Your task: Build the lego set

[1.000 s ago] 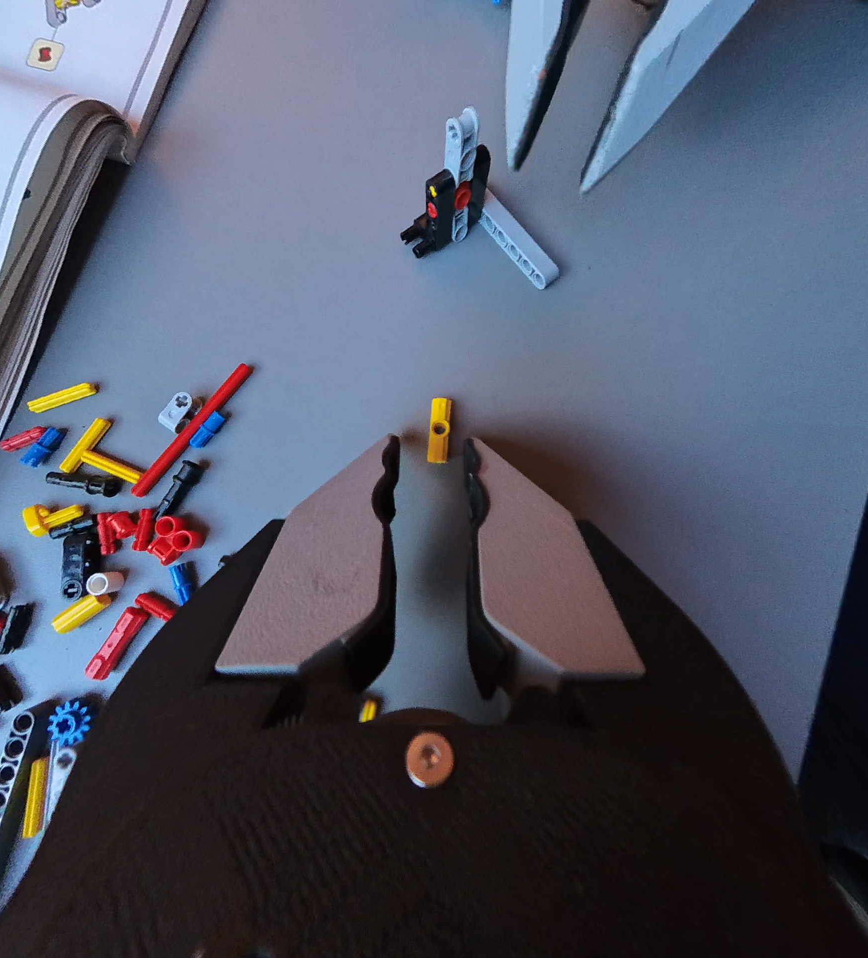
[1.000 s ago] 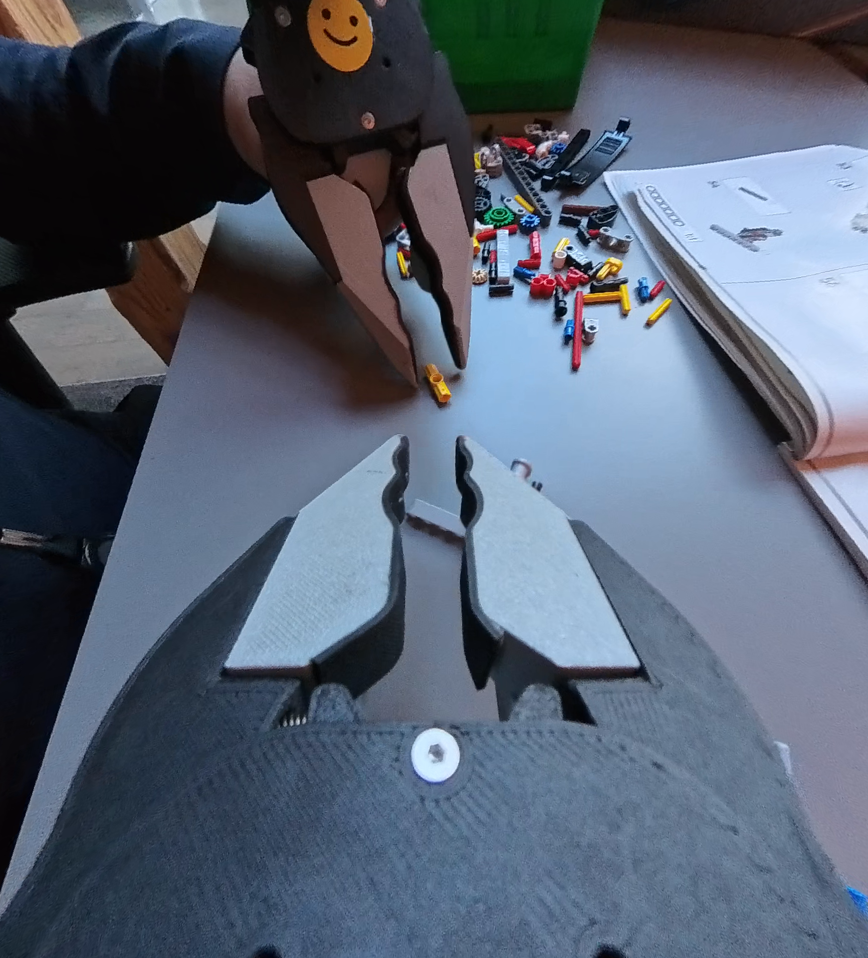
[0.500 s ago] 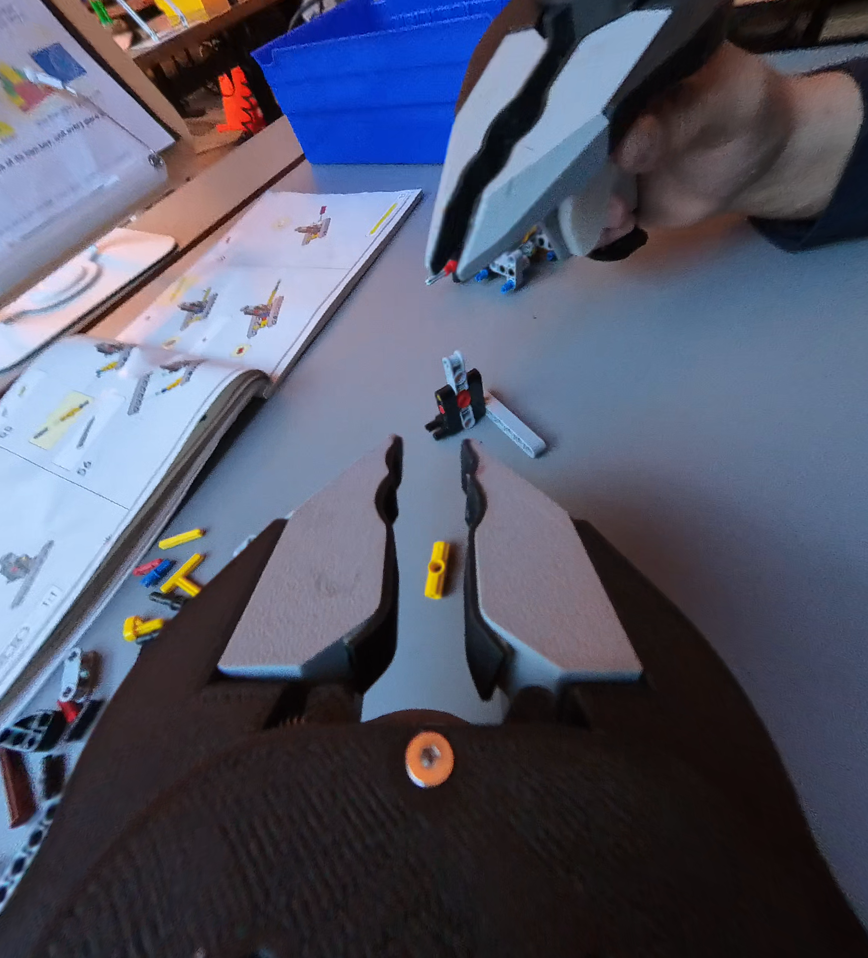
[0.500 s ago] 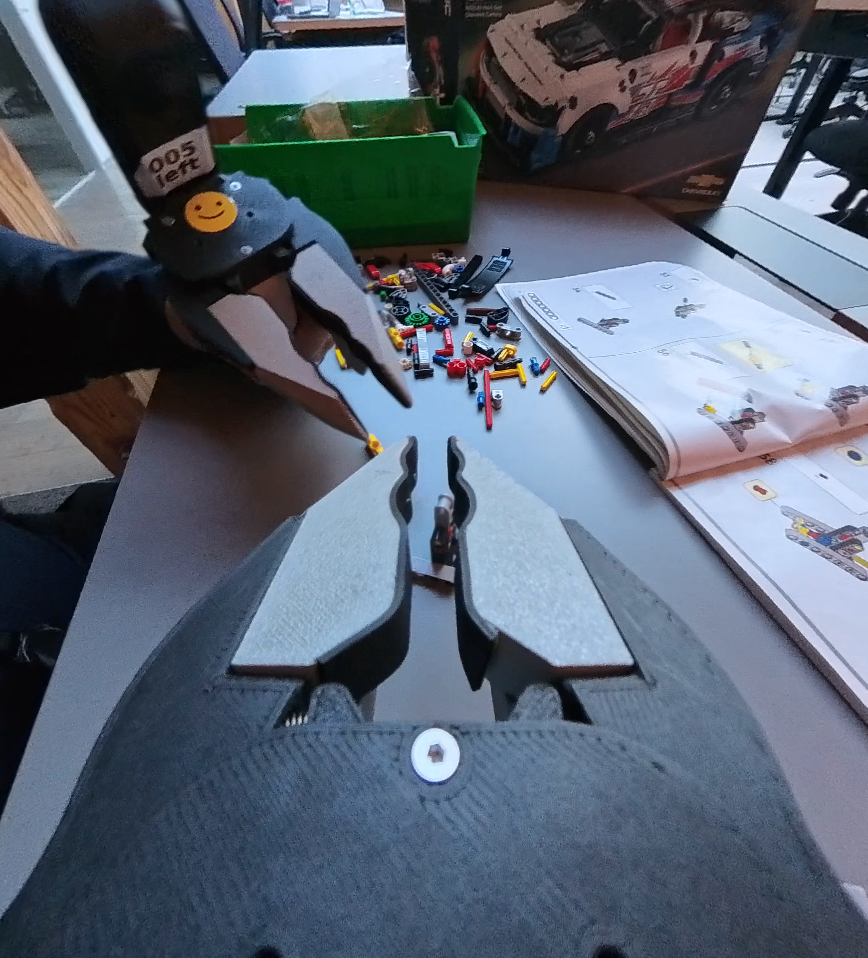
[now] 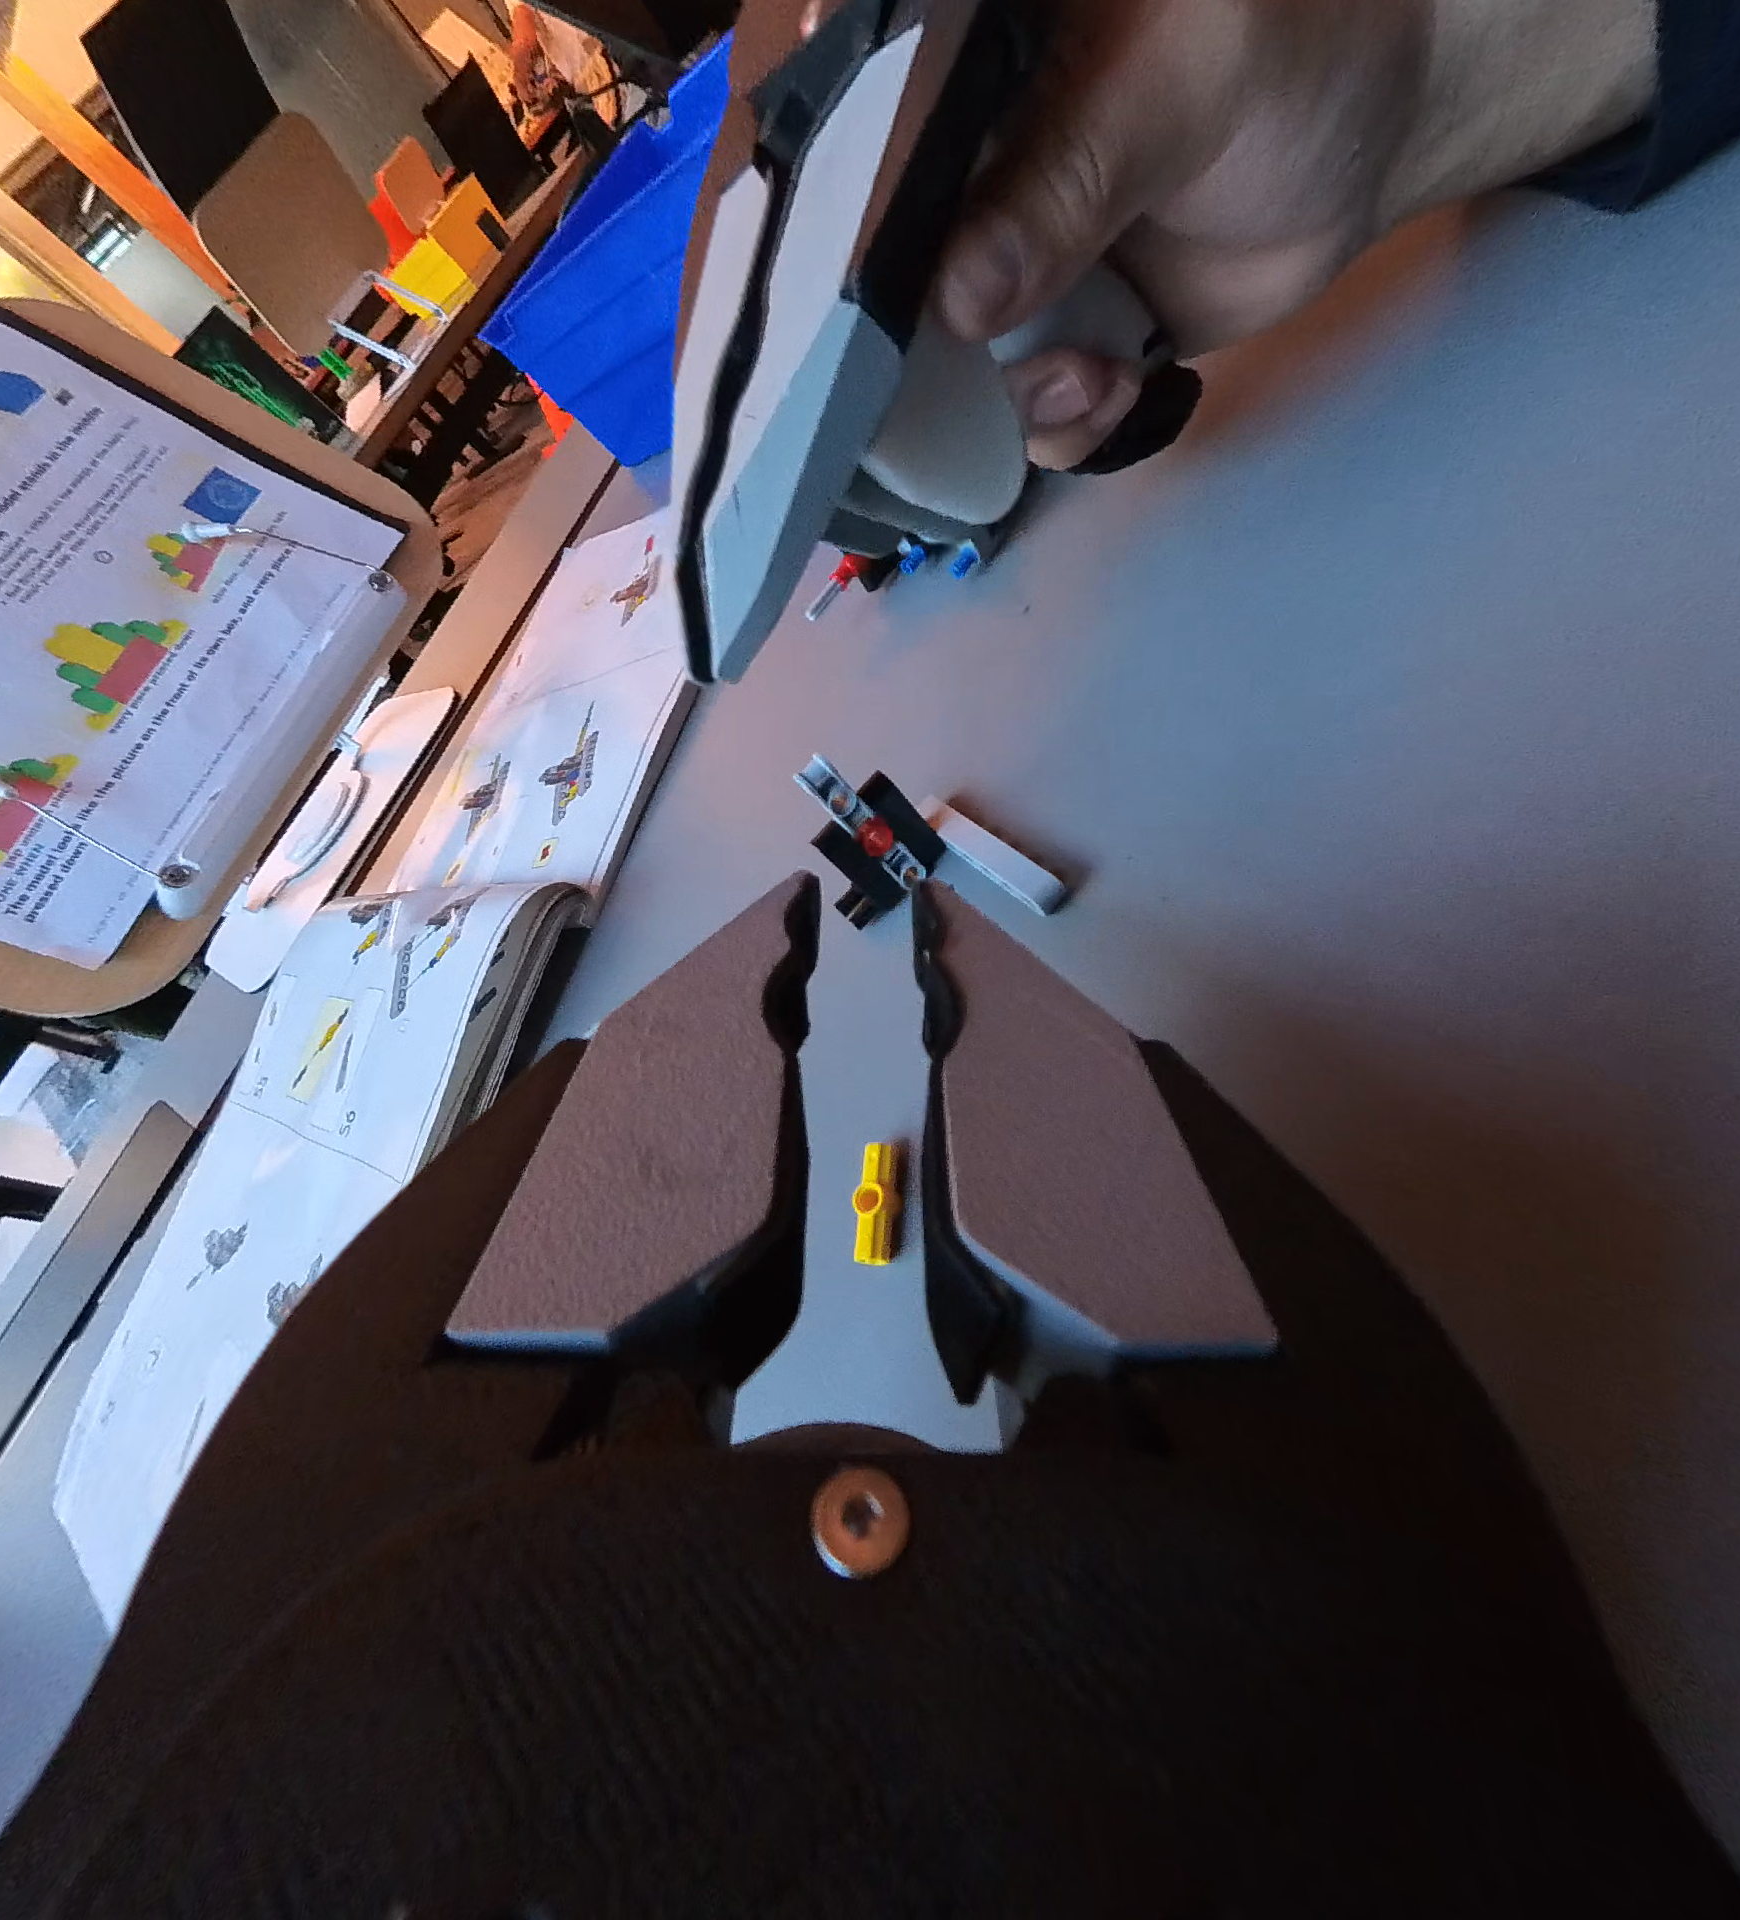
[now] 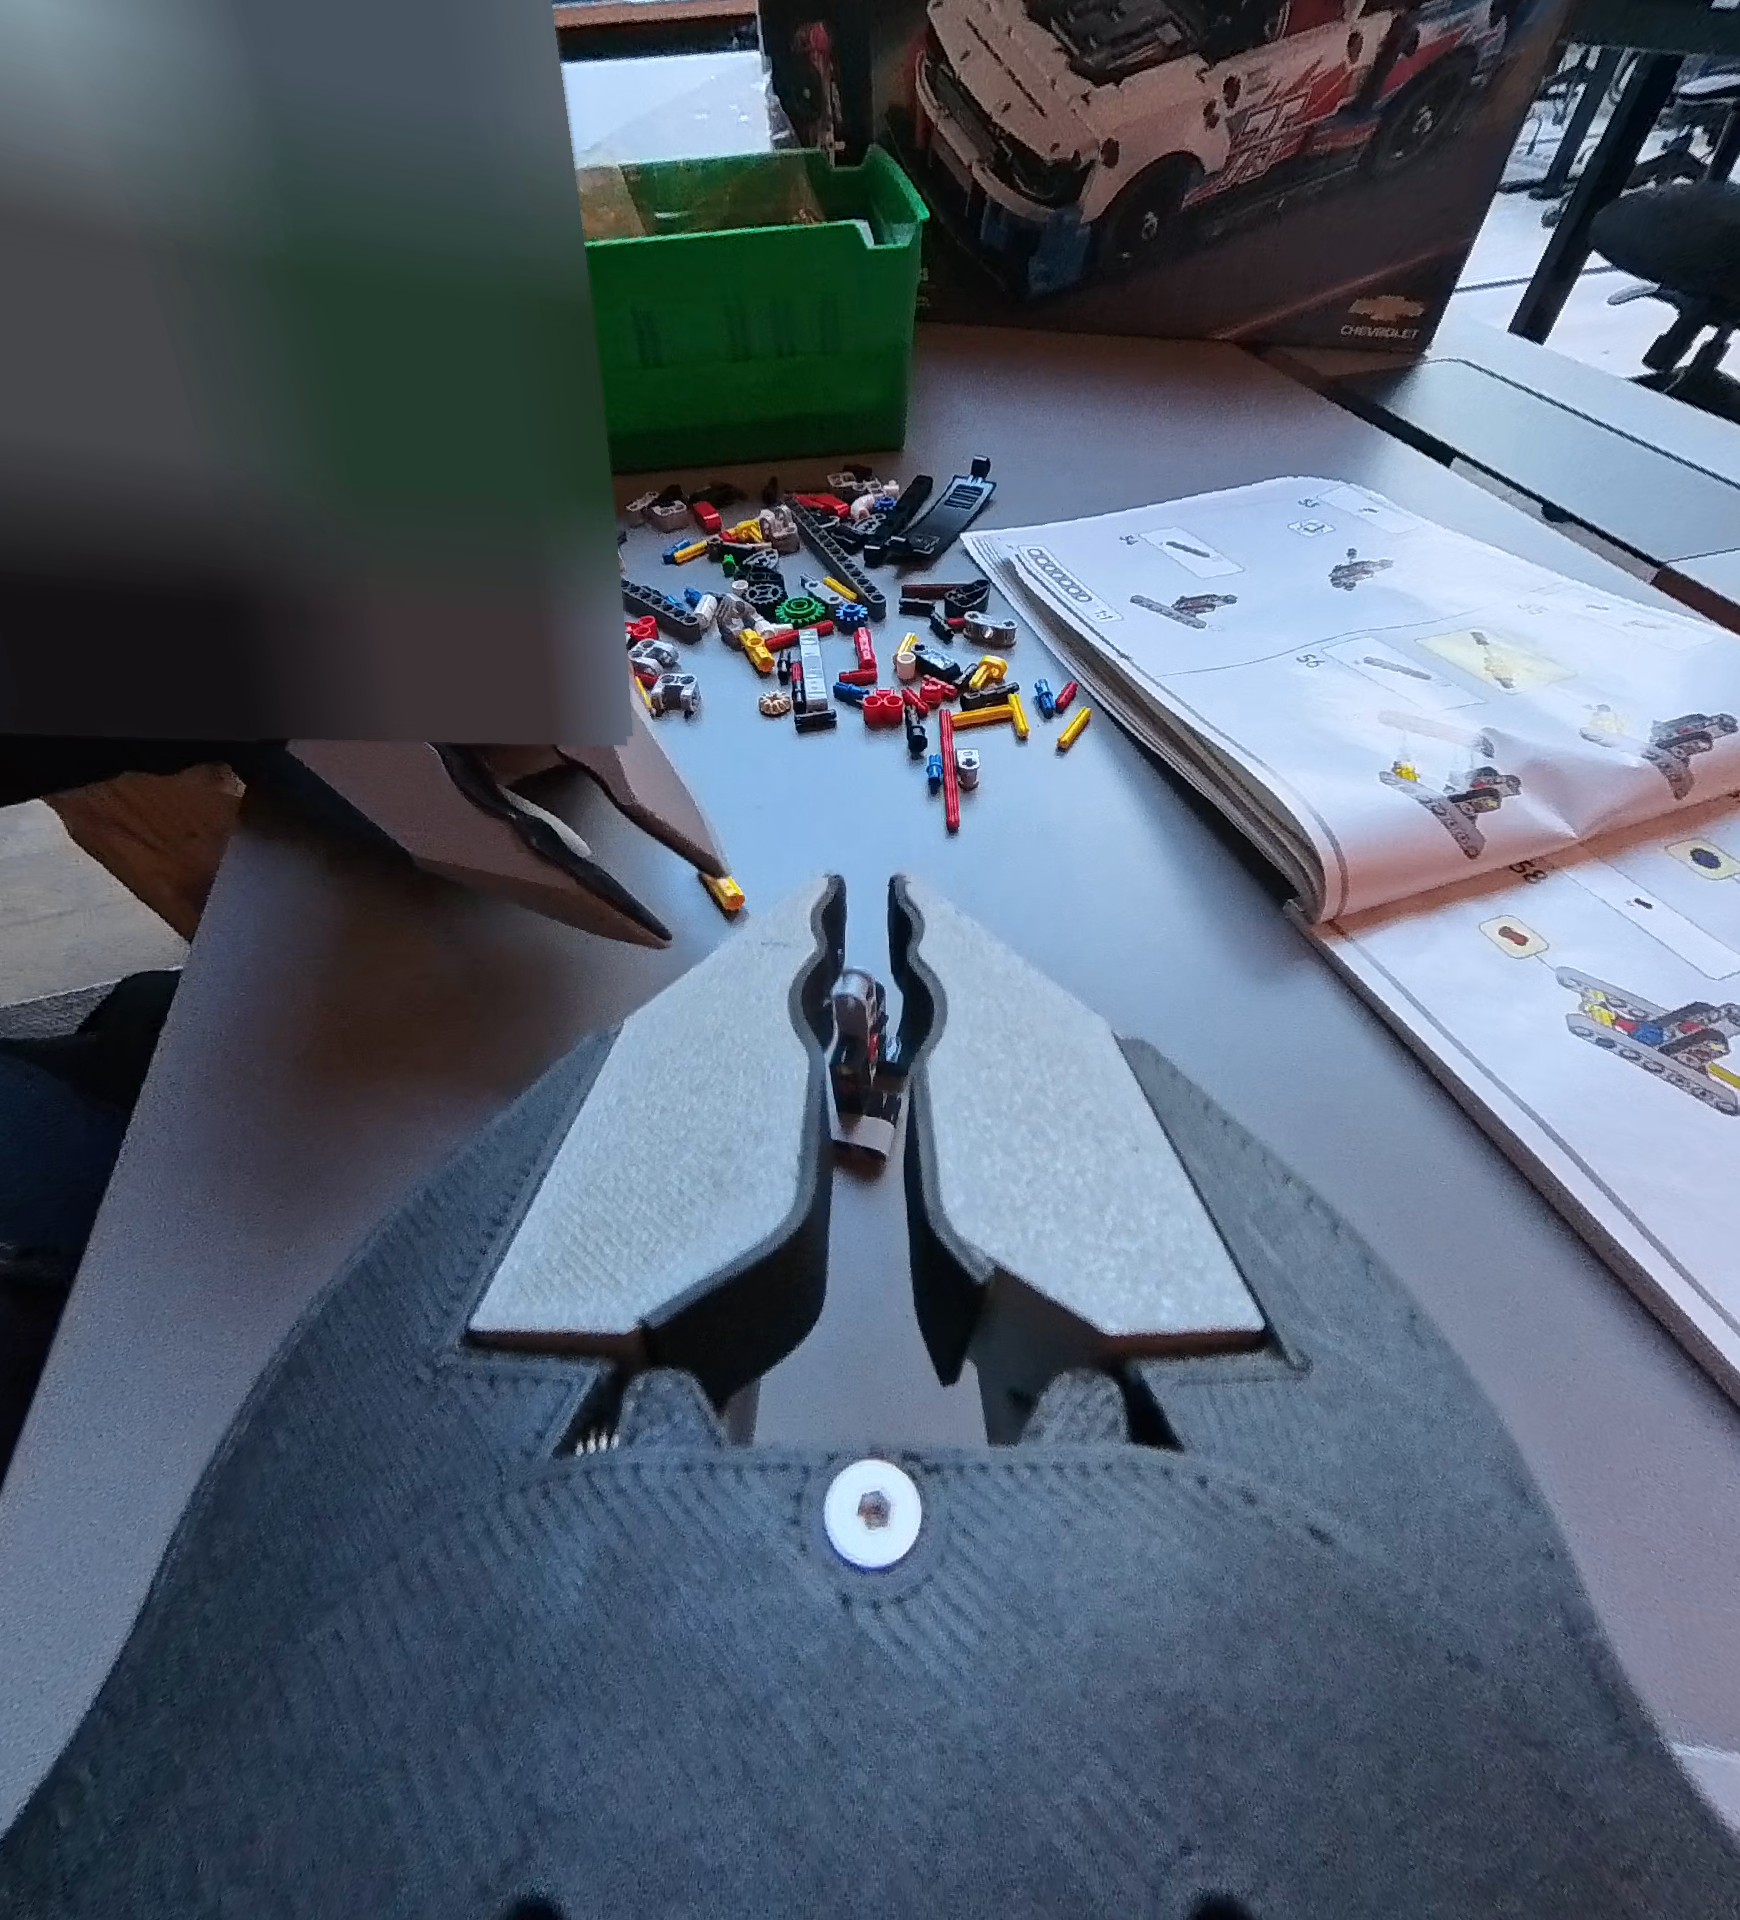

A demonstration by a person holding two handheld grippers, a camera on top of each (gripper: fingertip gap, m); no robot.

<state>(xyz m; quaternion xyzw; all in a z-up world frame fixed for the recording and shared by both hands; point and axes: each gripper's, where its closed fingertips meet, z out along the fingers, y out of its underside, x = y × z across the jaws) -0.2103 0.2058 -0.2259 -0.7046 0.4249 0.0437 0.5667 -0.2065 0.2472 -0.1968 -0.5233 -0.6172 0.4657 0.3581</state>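
Note:
My left gripper [image 5: 864, 894] is brown and open, low over the grey table [image 5: 1417, 831]. A small yellow connector [image 5: 874, 1203] lies on the table between its fingers, close to the right finger; no pad presses on it. It also shows in the right wrist view [image 6: 722, 891], at the left gripper's [image 6: 694, 904] far fingertip. A small black and grey assembly with a red pin and a white beam [image 5: 876, 842] lies just beyond the left fingertips. My grey right gripper [image 5: 710, 665] hovers above it, fingers together, nothing at its tips. In its own view [image 6: 861, 883] the assembly [image 6: 861, 1039] shows through the slit.
A pile of loose small parts [image 6: 845, 644] lies ahead of a green bin [image 6: 752, 312] and a box with a car picture [image 6: 1209, 156]. An open instruction book [image 6: 1365, 675] lies to the right. A blue bin [image 5: 617, 291] and another small build [image 5: 907, 561] sit behind the right gripper. Left tips to right tips: about 6 cm.
The left gripper has moved forward so the yellow connector now lies between its fingers, and its jaws have narrowed a little. The right gripper's fingers have closed together above the assembly. Both cameras tilted up.

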